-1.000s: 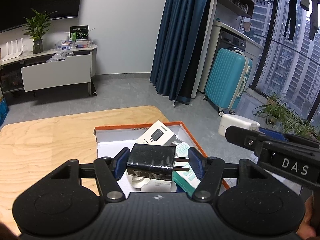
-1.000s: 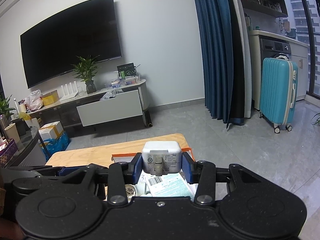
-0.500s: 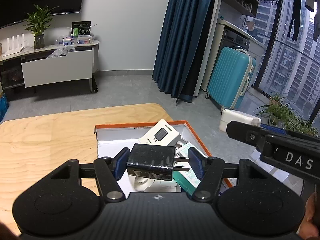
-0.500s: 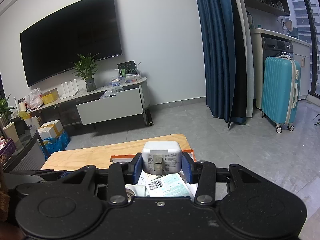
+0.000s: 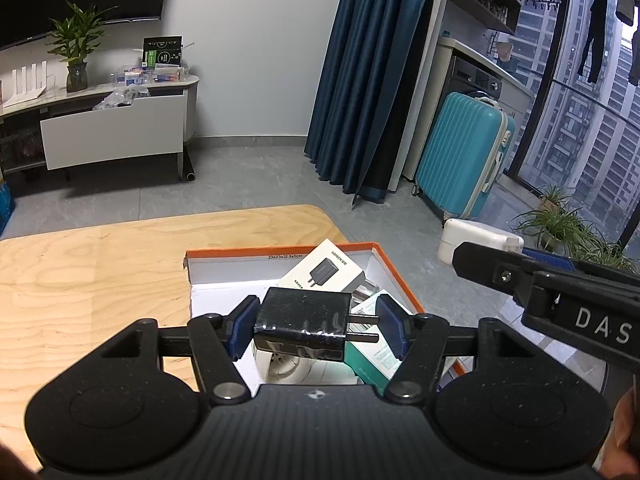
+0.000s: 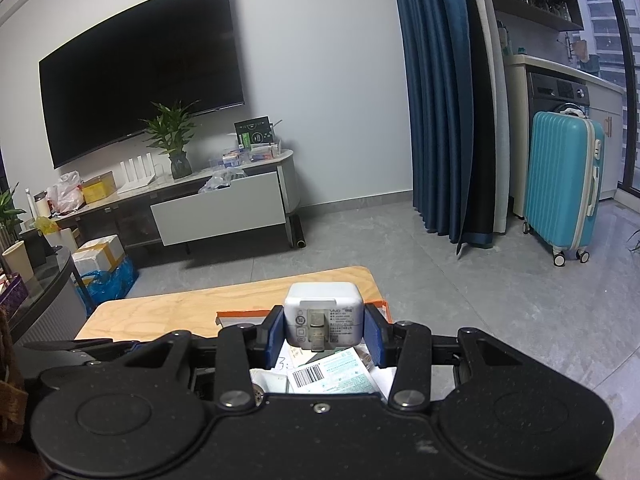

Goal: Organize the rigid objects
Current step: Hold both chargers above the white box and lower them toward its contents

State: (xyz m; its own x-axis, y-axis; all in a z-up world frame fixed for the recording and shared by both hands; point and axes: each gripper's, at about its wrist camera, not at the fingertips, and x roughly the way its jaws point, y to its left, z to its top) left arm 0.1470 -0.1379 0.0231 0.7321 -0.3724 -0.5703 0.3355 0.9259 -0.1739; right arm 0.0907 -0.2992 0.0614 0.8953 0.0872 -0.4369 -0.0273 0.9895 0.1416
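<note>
Orange-rimmed box [image 5: 400, 276] near half hidden behind left gripper [image 5: 316, 330], white round item [image 5: 288, 368] under black charger [image 5: 302, 322] mostly covered, charger label print [image 6: 340, 326] unreadably small

Orange-rimmed box [image 5: 394, 276] crowded with cartons; wooden table [image 5: 88, 280] left of it bare.

Left charger [image 5: 301, 323]: black
Right charger [image 6: 323, 317]: white, grey label
Box [image 5: 280, 251]: orange rim, white inside
Desk [image 5: 88, 280]: pale wood grain
Suitcase [image 6: 563, 184]: teal, ribbed

Both wrist views: close above orange-rimmed box [image 5: 394, 268] [image 6: 240, 314] at frame bottom, facing room. Shared: teal suitcase [image 5: 464, 156] [image 6: 562, 178], TV stand [image 5: 112, 136] [image 6: 216, 208].
</note>
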